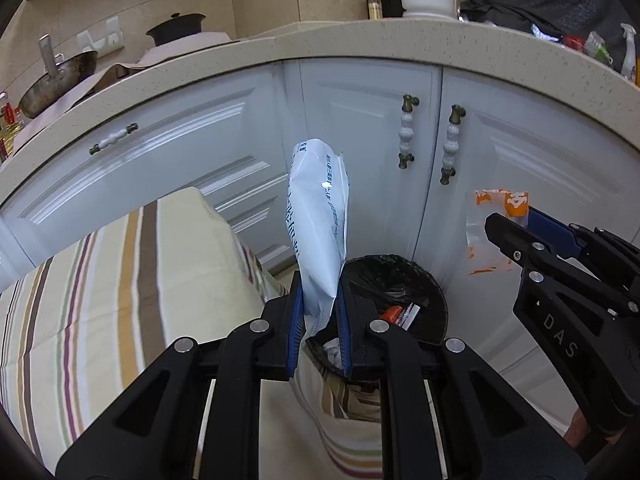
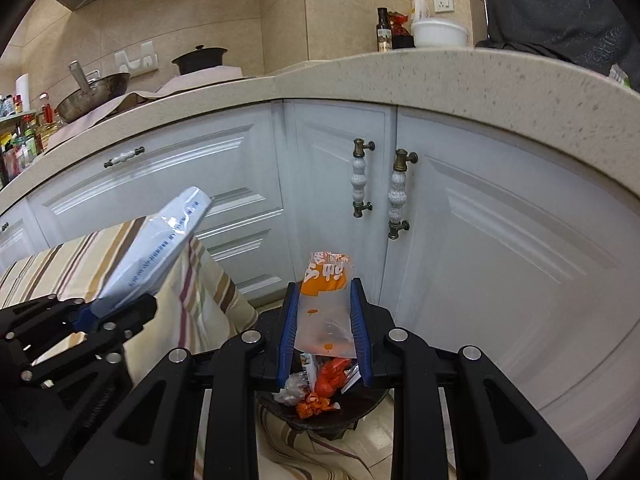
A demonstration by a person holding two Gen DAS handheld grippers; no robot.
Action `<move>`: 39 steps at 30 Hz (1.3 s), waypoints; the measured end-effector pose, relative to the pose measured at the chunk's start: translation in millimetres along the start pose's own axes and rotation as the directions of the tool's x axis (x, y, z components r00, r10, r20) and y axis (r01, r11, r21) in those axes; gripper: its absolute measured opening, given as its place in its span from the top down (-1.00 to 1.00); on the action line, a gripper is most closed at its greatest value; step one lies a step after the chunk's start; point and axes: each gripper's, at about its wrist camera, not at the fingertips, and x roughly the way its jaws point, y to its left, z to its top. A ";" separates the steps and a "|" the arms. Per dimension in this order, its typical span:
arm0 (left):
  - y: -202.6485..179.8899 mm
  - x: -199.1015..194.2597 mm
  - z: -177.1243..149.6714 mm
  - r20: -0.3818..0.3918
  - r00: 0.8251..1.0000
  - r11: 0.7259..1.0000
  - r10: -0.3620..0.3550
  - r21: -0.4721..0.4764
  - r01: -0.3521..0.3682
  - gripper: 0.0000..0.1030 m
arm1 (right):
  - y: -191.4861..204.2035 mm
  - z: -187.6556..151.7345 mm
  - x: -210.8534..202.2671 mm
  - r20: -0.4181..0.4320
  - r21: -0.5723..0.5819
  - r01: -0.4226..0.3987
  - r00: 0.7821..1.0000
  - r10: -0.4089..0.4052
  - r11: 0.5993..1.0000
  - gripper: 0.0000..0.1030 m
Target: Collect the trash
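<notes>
White plastic forms the pouch (image 1: 318, 224) clamped between the blue pads (image 1: 295, 322) of the left gripper (image 1: 319, 320); the pouch stands nearly upright above the jaws, its printed lettering running along its length, and its lower tip projects below the pads toward the trash bin (image 1: 436, 304). From the right wrist view the same white pouch (image 2: 154, 248) slants up and to the right out of the left gripper (image 2: 100, 312), over the striped cloth (image 2: 208, 280). The right gripper (image 2: 325, 332) is closed on an orange-and-clear wrapper (image 2: 326, 300), orange printed end uppermost, clear end hanging down between the blue pads (image 2: 289, 332) directly above the bin (image 2: 320, 420). The left wrist view shows that wrapper (image 1: 494, 224) pinched at the tip of the right gripper (image 1: 516, 228), to the right of the bin. The bin is round, lined with a black bag, and already contains orange and silver wrappers (image 2: 324, 388). It sits on the floor just beside the hanging edge of the striped cloth (image 1: 120, 280) and near the base of the white cabinet doors (image 1: 360, 140). Two ceramic-and-brass handles (image 2: 362, 178) stand side by side on adjoining doors. A speckled countertop (image 2: 440, 76) above carries a wok (image 1: 56, 80), a dark lidded pot (image 2: 200, 60), a bottle (image 2: 383, 30) and a white bowl (image 2: 440, 34).
</notes>
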 end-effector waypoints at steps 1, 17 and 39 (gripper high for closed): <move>-2.8 7.6 1.9 -0.008 1.000 1.000 0.000 0.001 0.000 0.71 | -2.6 0.2 6.2 -0.003 0.002 0.002 1.000 -0.002 1.000 0.49; -23.9 92.3 20.8 -0.081 0.997 1.000 0.005 -0.023 -0.007 0.71 | -32.3 -1.4 70.7 -0.045 0.047 0.014 0.999 -0.012 0.999 0.49; -6.0 79.1 23.7 -0.075 0.997 0.999 -0.004 -0.049 0.000 -0.26 | -43.3 -0.6 61.1 -0.038 0.089 0.086 0.996 -0.083 0.992 -0.14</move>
